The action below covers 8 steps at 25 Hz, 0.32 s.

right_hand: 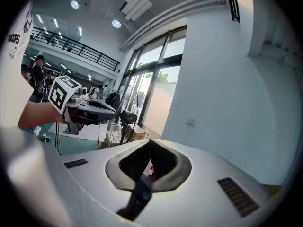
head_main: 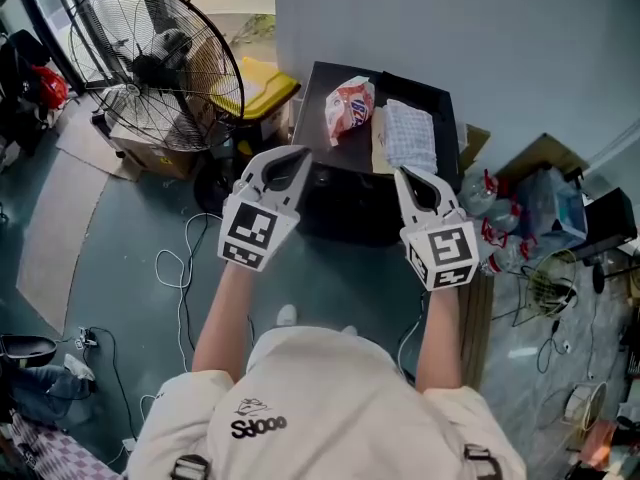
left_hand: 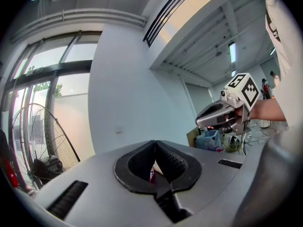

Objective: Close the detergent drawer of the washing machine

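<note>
**Both grippers closed and empty, in front of the washing machine**

My left gripper [left_hand: 155,142] is clenched: in the left gripper view its two black pads meet at the tips, and nothing is held between them. My right gripper [right_hand: 150,140] looks the same in its own view, with the tips together and nothing gripped. I hold the two side by side at about the same height, well apart from each other, and both point forward toward the wall [head_main: 480,28]. Each gripper view shows the other gripper at its edge, with my hand around the handle.

Directly ahead of the jaws and below them is the washing machine [head_main: 345,203], a black box that stands against the wall. In the head view both gripper tips lie over its near edge, but I cannot tell if they touch it. The detergent drawer must be on this machine, but from above I see only the dark top and front, so I cannot make out the drawer or say if it is open.

On top of the machine lies a red and white snack bag [head_main: 349,108], and just to its right is a folded cloth [head_main: 410,136]. To the left of the machine is a yellow bin [head_main: 262,86], and further left stands a big black fan [head_main: 160,63]. A white cable [head_main: 185,268] runs over the floor beside my left arm.
</note>
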Tool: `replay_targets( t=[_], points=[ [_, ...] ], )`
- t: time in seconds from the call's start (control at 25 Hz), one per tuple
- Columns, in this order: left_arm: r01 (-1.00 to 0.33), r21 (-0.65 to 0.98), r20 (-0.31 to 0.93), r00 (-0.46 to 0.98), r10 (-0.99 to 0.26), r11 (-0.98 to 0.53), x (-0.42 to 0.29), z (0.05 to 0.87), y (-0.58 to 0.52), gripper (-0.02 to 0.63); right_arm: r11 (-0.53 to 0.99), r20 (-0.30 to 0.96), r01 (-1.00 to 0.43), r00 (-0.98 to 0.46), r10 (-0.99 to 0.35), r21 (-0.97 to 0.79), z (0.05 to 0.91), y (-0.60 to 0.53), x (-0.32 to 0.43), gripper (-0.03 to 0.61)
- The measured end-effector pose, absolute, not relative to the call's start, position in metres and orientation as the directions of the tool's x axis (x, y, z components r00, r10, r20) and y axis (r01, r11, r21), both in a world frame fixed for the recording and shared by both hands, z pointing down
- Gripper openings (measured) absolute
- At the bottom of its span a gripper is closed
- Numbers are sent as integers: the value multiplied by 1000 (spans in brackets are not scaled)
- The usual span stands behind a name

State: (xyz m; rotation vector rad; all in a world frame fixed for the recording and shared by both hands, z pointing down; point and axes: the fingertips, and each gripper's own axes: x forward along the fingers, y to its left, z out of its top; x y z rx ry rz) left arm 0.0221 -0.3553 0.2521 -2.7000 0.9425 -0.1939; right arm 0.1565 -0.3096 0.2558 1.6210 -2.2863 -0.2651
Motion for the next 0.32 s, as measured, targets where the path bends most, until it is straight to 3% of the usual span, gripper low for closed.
replay_targets(
  t=[0.32],
  points=[
    [-591, -299, 34, 778, -627, -749, 24, 250, -363, 18, 337, 158, -882, -300, -941, 329, 255, -317, 159, 6]
  ],
)
